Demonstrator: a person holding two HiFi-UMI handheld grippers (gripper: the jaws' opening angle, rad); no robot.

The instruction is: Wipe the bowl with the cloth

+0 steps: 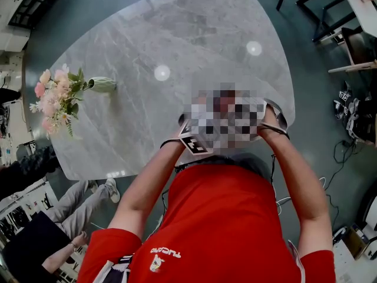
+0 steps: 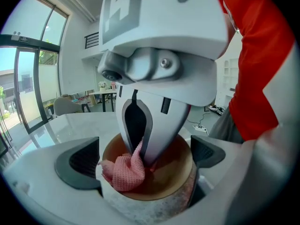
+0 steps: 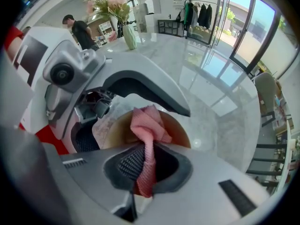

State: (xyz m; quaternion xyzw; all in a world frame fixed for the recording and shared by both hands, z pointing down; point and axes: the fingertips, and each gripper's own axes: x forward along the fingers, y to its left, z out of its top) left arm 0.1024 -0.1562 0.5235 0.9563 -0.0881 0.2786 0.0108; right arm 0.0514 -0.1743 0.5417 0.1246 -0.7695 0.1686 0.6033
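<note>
Braces bowl [image 2: 168,179] between wide-spread left gripper [image 2: 143,157] jaws for steadiness; pinches cloth [image 3: 147,125] tight in right gripper [image 3: 144,165], reaching inside to wipe.

My desk [image 1: 177,34] is grey stone with two bright spots of light on it. At its left side stands a green vase [image 1: 103,85] with pink flowers [image 1: 56,96]. A person [image 1: 88,202] in grey trousers sits near left. Black cables [image 1: 341,152] lie on the floor at the right.
</note>
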